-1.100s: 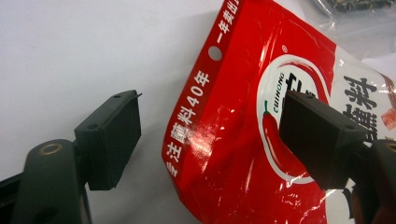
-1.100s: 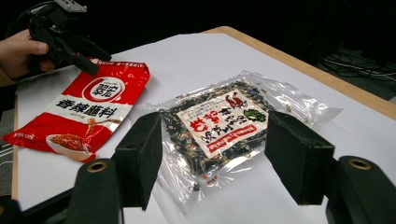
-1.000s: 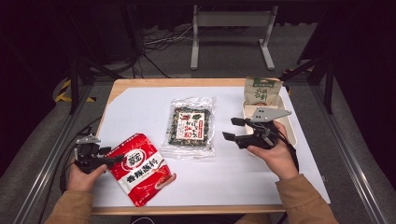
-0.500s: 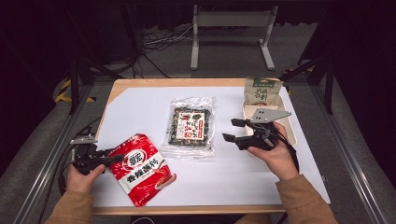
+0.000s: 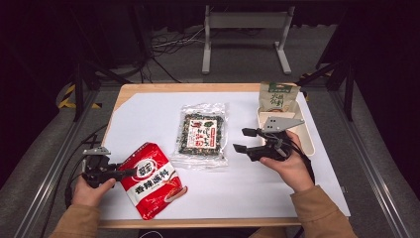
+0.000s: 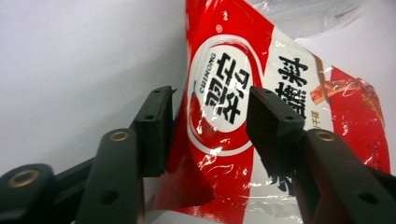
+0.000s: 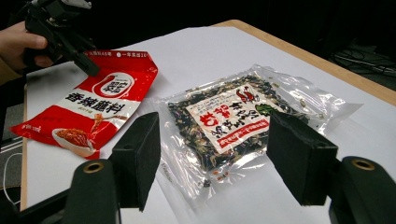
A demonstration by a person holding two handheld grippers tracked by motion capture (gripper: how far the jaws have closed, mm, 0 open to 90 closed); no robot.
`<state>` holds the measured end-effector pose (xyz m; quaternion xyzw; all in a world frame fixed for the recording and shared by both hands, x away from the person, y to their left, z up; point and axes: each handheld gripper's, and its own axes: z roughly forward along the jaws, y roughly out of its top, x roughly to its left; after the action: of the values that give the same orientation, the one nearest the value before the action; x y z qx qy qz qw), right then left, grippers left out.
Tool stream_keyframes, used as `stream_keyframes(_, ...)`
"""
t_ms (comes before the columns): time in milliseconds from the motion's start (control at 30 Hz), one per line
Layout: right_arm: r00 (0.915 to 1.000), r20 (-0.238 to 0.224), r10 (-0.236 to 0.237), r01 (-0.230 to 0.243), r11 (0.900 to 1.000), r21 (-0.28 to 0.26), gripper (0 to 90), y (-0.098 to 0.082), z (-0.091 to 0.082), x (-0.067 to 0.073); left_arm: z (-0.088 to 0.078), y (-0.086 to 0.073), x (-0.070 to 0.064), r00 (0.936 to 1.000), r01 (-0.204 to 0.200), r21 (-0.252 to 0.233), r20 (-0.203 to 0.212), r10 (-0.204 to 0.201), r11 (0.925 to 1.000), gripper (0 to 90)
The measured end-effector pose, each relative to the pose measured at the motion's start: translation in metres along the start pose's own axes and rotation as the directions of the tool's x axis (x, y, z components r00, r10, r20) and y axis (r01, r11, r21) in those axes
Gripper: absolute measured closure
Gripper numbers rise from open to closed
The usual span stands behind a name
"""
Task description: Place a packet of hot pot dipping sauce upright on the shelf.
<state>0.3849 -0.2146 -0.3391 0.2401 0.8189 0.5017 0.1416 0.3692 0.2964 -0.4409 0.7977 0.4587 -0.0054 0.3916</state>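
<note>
The left gripper [image 5: 126, 172] sits at the near-left corner of the table, its tips over the upper left corner of the red sauce packet [image 5: 151, 179]. Its jaws have just been closing: a second ago they stood wide on either side of that corner, and now they are roughly half shut. In the left gripper view the packet's [image 6: 280, 121] edge rises between the two black pads, one pad at the bare table side and the other over the printed white circle. The pads look close to the foil, but whether they already press on it cannot be told; the packet's corner seems slightly lifted off the white table cover [image 5: 148, 119]. The hand itself has hardly shifted, so the change is in the jaws alone, which suggests a pinch on this corner is the step in hand and a little more closing may be needed before any lift.

The right gripper [image 5: 238, 140] hovers with jaws wide apart and nothing between them. Just ahead of it lies the clear seaweed bag [image 7: 233, 116], flat on the cover. Behind that hand stands a green pouch [image 5: 278, 95] in a beige tray [image 5: 308, 141].
</note>
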Motion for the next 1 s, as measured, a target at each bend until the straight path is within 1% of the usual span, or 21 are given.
stream_keyframes(33,1.0,-0.005,0.0,0.0,1.0,0.003,35.1,-0.001,0.001,0.0,0.002,-0.001,0.002,0.9998,0.0,0.017,-0.021,0.0,0.9999,54.8)
stream_keyframes(67,1.0,-0.005,0.0,0.0,1.0,0.004,35.1,-0.001,0.001,0.0,0.002,-0.001,0.002,0.9998,0.0,0.017,-0.021,0.0,0.9999,55.1)
stream_keyframes(100,1.0,-0.006,-0.001,0.001,1.0,0.005,35.1,-0.001,0.002,0.001,0.004,-0.001,0.003,0.9992,0.005,0.029,-0.039,-0.004,0.9996,56.7)
stream_keyframes(133,1.0,-0.007,-0.002,0.002,1.0,0.006,35.1,-0.001,0.002,0.001,0.004,-0.001,0.003,0.9988,0.009,0.032,-0.048,-0.007,0.9995,58.6)
stream_keyframes(167,1.0,-0.007,-0.002,0.002,1.0,0.006,35.1,-0.001,0.002,0.001,0.004,-0.001,0.003,0.9988,0.009,0.032,-0.048,-0.007,0.9995,61.3)
stream_keyframes(200,1.0,-0.009,-0.002,0.003,1.0,0.007,35.1,-0.001,0.003,0.001,0.004,-0.001,0.004,0.9985,0.014,0.038,-0.054,-0.012,0.9992,61.3)
stream_keyframes(267,0.9999,-0.011,-0.004,0.004,1.0,0.01,35.3,-0.001,0.004,0.002,0.004,-0.001,0.004,0.9983,0.023,0.037,-0.054,-0.021,0.999,67.4)
stream_keyframes(300,0.9999,-0.012,-0.005,0.005,1.0,0.011,35.4,-0.001,0.004,0.002,0.004,-0.001,0.005,0.9982,0.034,0.039,-0.051,-0.032,0.9987,73.5)
stream_keyframes(333,0.9999,-0.013,-0.005,0.005,1.0,0.012,35.4,-0.001,0.004,0.002,0.004,-0.001,0.006,0.9984,0.038,0.041,-0.044,-0.037,0.9984,77.0)
stream_keyframes(367,0.9999,-0.013,-0.005,0.006,1.0,0.013,35.4,-0.001,0.005,0.002,0.004,-0.001,0.006,0.9984,0.038,0.043,-0.043,-0.036,0.9984,80.2)
stream_keyframes(433,0.9999,-0.014,-0.006,0.006,1.0,0.013,35.4,-0.001,0.005,0.002,0.003,-0.001,0.006,0.9992,0.033,0.041,-0.025,-0.032,0.9986,84.1)
stream_keyframes(467,0.9999,-0.015,-0.005,0.005,1.0,0.013,35.4,-0.001,0.005,0.002,0.001,0.0,0.004,0.9995,0.022,0.033,-0.025,-0.021,0.9992,86.8)
stream_keyframes(500,0.9999,-0.015,-0.005,0.005,1.0,0.011,35.4,-0.001,0.005,0.002,-0.001,0.001,0.002,0.9996,0.01,0.023,-0.028,-0.009,0.9997,87.8)
stream_keyframes(600,0.9999,-0.016,-0.006,0.006,1.0,0.011,35.5,-0.001,0.005,0.003,-0.006,0.004,-0.006,0.9994,-0.027,-0.009,-0.02,0.027,0.9996,88.5)
stream_keyframes(633,0.9999,-0.016,-0.006,0.006,1.0,0.011,35.5,-0.001,0.005,0.003,-0.006,0.004,-0.006,0.9994,-0.027,-0.009,-0.02,0.027,0.9996,88.6)
stream_keyframes(667,0.9999,-0.016,-0.007,0.007,1.0,0.011,35.5,-0.001,0.005,0.003,-0.009,0.005,-0.009,0.9984,-0.051,-0.023,-0.028,0.05,0.9985,88.6)
stream_keyframes(700,0.9998,-0.017,-0.007,0.008,1.0,0.011,35.5,-0.001,0.005,0.003,-0.01,0.006,-0.012,0.9981,-0.058,-0.032,-0.024,0.057,0.9978,88.6)
stream_keyframes(733,0.9998,-0.017,-0.008,0.009,1.0,0.01,35.5,-0.001,0.005,0.003,-0.012,0.007,-0.013,0.9968,-0.075,-0.04,-0.03,0.074,0.9964,88.7)
stream_keyframes(833,0.9998,-0.016,-0.011,0.011,1.0,0.007,35.6,0.0,0.004,0.004,-0.016,0.01,-0.018,0.9958,-0.091,-0.067,-0.016,0.09,0.9936,88.8)
stream_keyframes(933,0.9998,-0.011,-0.013,0.013,1.0,0.001,35.6,0.001,0.002,0.004,-0.023,0.014,-0.027,0.9927,-0.121,-0.091,-0.01,0.12,0.9885,88.8)
stream_keyframes(1000,0.9998,-0.01,-0.017,0.016,1.0,-0.003,35.6,0.002,0.001,0.005,-0.029,0.017,-0.036,0.988,-0.155,-0.104,-0.008,0.155,0.9825,88.8)
